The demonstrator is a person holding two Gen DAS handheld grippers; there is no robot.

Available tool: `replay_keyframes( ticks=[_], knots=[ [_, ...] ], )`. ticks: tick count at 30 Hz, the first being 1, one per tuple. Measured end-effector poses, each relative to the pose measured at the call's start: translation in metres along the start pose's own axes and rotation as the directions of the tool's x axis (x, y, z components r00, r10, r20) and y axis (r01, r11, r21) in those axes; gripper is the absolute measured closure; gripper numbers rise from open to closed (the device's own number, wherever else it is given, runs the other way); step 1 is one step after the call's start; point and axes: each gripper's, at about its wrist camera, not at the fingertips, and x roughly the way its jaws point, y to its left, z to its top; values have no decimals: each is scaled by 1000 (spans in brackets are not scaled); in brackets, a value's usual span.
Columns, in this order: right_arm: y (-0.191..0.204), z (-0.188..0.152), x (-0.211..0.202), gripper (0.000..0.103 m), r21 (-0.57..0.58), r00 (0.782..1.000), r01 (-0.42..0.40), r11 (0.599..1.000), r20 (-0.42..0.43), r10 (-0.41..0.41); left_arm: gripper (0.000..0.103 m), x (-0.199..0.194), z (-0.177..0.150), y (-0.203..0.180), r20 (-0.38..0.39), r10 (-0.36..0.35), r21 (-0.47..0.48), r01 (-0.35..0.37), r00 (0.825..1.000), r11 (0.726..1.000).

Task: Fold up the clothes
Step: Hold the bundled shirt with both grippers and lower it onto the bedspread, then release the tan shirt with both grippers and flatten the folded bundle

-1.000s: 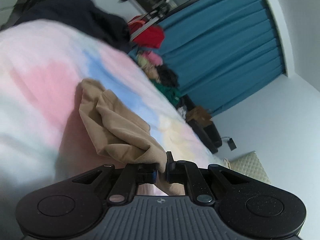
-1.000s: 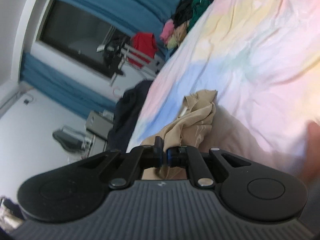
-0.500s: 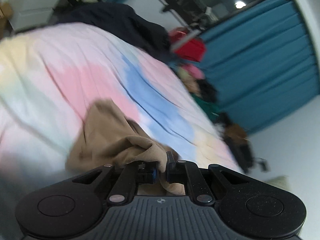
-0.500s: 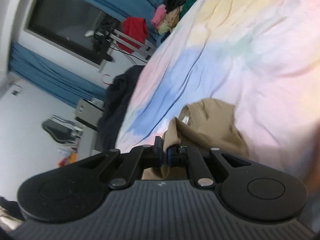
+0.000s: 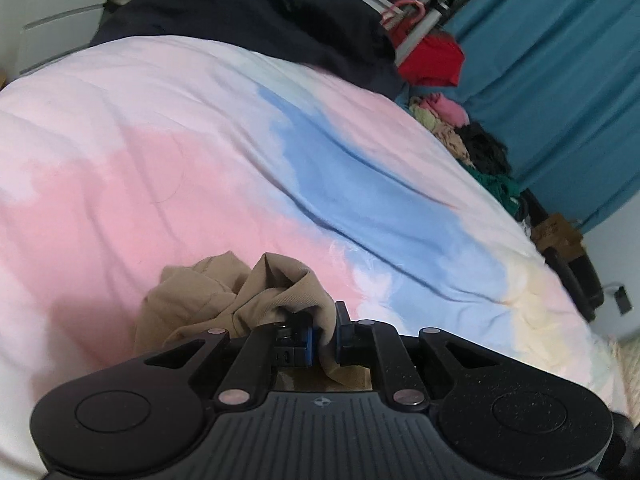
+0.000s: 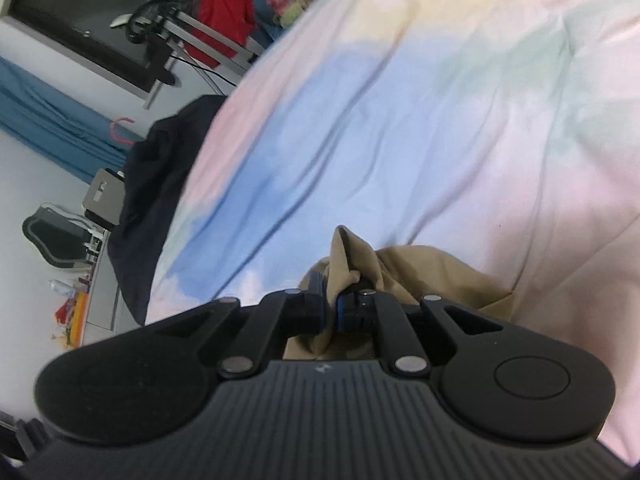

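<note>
Pastel bedding in pink, blue, pale yellow and white covers the bed (image 5: 168,168) that fills both views. On it, close in front of both cameras, lies a tan garment (image 5: 224,300), bunched into loose folds and spreading over the pink part of the cover. The left gripper (image 5: 323,330) is pressed nearly together and pinches a fold of the tan garment; the cloth runs down between its 2 blue-edged fingers (image 5: 307,340). The right gripper (image 6: 329,312) is pressed together on another fold of the same garment (image 6: 432,276), with a peak of cloth standing up just above its fingers (image 6: 316,312). Beyond the garment, a dark navy cloth (image 5: 256,20) is heaped at the far edge of the bed. Past that, a red garment (image 5: 434,62) hangs on a metal rack (image 6: 216,36), and a row of mixed clothes (image 5: 472,136) lies along the bed's edge in front of blue curtains (image 5: 560,80).
</note>
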Motion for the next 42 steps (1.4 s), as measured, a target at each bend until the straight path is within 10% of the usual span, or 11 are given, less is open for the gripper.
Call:
replay_keyframes(
  ticks=[13,19,20,22,24,30,36,42],
  knots=[
    [0,-5,9,93,-40,1000,23,999,6,-23,90,5,-6,-12,29,-7,140,3,1000,990],
    [16,-8,-7,90,-131,1000,12,991,27,-9,49,-7,-14,-31,17,-39,275,33,999,961],
    [19,-8,-10,85,-152,1000,7,988,31,-2,45,-10,-15,-34,22,-40,294,31,999,955],
    [29,-9,-20,34,-211,998,-24,977,55,36,35,-17,-17,-37,40,-52,305,37,998,952],
    [40,-13,-34,10,-255,990,-87,963,88,113,21,-29,-16,-37,67,-91,289,68,994,955],
    [62,-28,-69,12,-393,966,-147,908,139,217,7,-61,-17,-34,133,-137,318,88,982,944],
    [67,-42,-64,73,-520,991,-88,850,44,129,8,-56,-29,-39,69,-108,443,67,992,894],
    [58,-55,-25,77,-599,998,11,801,-37,-41,9,-18,-40,-43,45,-17,538,-10,999,843]
  ],
)
